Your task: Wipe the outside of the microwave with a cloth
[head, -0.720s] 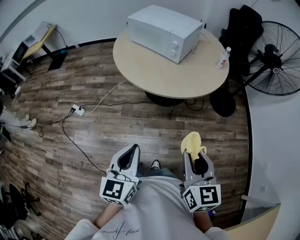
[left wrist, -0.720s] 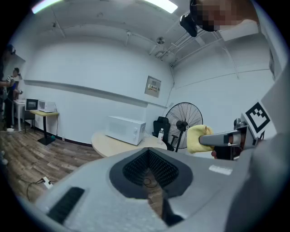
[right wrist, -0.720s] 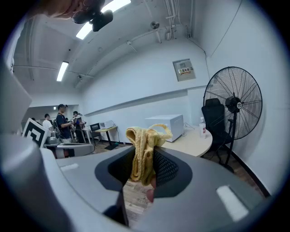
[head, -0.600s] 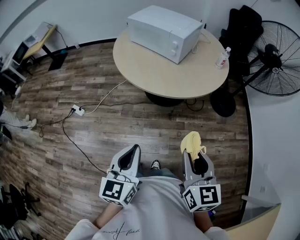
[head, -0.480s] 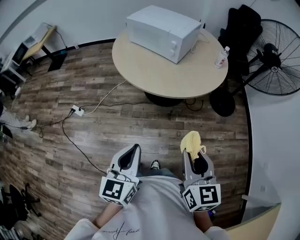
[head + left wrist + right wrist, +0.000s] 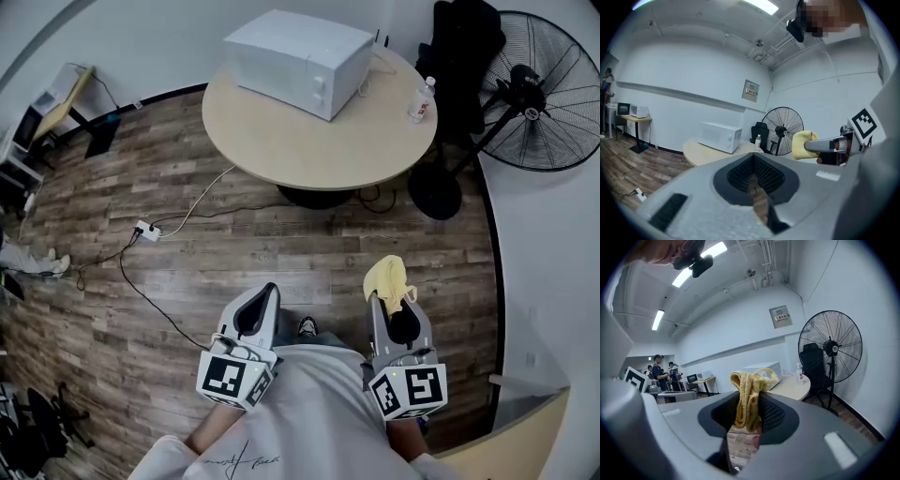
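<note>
A person stands on the wood floor, well apart from the round bench (image 6: 319,150), where the white microwave (image 6: 295,52) sits toward the far edge with 1 small bottle (image 6: 420,100) to its right. The right claw (image 6: 387,298) pinches a bunched yellow cloth (image 6: 385,275), much of it standing out past the tips. The left claw (image 6: 266,298) is pressed together on nothing. Both are held low, close to the person's body, pointing toward the bench.

The wiping has not begun, by the look of it; the step in hand is the walk up to the microwave. Done well, that likely means staying clear of the power strip (image 6: 145,230) and its cables on the floor. It also means arriving square to the microwave's near face, so that the cloth's loose end, not the claw tips, meets the casing.
</note>
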Motion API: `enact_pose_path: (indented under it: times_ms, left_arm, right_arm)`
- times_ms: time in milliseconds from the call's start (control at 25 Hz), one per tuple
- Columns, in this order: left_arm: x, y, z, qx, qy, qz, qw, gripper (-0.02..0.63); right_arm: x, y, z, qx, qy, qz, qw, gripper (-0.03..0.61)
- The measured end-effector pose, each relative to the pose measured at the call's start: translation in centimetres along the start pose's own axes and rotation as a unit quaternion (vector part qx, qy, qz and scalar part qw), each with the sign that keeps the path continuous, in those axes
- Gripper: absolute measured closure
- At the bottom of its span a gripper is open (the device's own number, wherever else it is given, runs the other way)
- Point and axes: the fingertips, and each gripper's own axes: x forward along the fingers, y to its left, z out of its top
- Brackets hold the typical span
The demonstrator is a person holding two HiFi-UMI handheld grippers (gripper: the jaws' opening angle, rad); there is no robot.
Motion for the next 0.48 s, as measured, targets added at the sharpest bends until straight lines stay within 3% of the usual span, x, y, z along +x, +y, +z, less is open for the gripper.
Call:
enact_pose_path:
  times_ms: [480]
  left_arm:
    - [4.2,-1.5,0.7,-0.012,0.017,-0.053,0.9984,0.617]
  right_arm:
    - [1.2,-2.9,0.2,0.008,0.004,-0.023,1.0,0.448]
